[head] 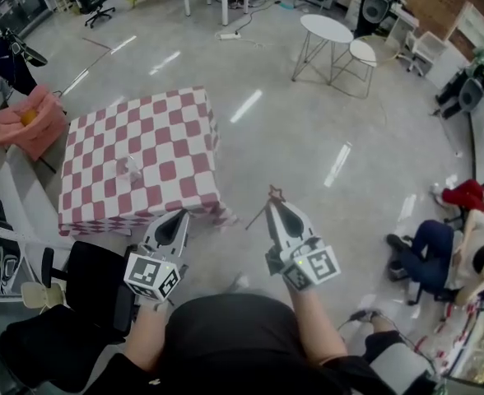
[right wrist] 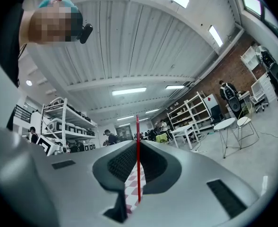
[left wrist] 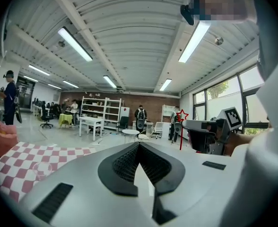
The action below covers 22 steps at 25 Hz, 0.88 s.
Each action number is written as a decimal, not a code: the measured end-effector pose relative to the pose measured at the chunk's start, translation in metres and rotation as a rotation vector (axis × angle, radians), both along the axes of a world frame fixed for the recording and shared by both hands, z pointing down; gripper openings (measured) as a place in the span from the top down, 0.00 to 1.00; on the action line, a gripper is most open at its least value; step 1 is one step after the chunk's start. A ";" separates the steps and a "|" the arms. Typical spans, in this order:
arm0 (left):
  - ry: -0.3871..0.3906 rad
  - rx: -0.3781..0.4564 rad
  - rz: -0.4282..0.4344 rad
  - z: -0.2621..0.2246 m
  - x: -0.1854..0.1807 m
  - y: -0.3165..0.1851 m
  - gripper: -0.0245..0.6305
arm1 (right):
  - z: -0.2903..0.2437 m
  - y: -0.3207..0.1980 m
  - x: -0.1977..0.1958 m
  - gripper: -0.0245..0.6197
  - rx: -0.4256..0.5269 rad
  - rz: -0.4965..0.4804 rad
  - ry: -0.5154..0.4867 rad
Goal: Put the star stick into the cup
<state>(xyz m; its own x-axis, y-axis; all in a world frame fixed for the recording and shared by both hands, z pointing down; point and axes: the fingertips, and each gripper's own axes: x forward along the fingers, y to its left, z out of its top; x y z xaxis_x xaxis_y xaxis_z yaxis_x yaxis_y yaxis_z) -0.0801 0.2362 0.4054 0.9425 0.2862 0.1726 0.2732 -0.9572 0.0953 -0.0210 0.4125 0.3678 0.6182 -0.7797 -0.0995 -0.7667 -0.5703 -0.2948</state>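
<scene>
Two grippers are counted, one in each hand. The left gripper point(head: 176, 219) is held with its jaws closed together and nothing between them, just off the near edge of the surface point(head: 172, 130). The right gripper point(head: 276, 210) is clamped on the one star stick point(head: 276, 193). In the right gripper view the thin red shaft is pinched between the pads. In the head view the red outline star is shown just past the jaw tips, and the other end of the shaft pokes out down and to the left. The stick is held over the floor point(head: 291, 138), off the near right corner of the surface and well apart from the cup. One clear cup point(head: 129, 169) is set on the surface, in its near left part. One surface is counted, covered by a red-and-white checked cloth that is draped down its sides. Two marker cubes point(head: 152, 276) with black-and-white square patterns are seen, one on each gripper. The room is noted as a large workshop with a glossy grey concrete floor, strip lights, a brick back wall and white shelving. Two round white tables point(head: 325, 29) are stood well beyond the surface. One person point(head: 464, 245) is seated on the floor at the right.
</scene>
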 end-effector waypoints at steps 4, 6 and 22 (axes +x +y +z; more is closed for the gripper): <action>-0.034 -0.004 -0.018 0.011 0.006 -0.008 0.90 | 0.010 -0.004 0.015 0.92 -0.006 -0.005 -0.026; -0.050 -0.009 -0.020 0.020 0.014 -0.016 0.90 | 0.012 -0.013 0.023 0.92 0.002 -0.012 -0.034; -0.060 -0.091 0.019 0.037 0.127 -0.162 0.90 | 0.018 -0.173 0.133 0.92 -0.027 -0.006 -0.070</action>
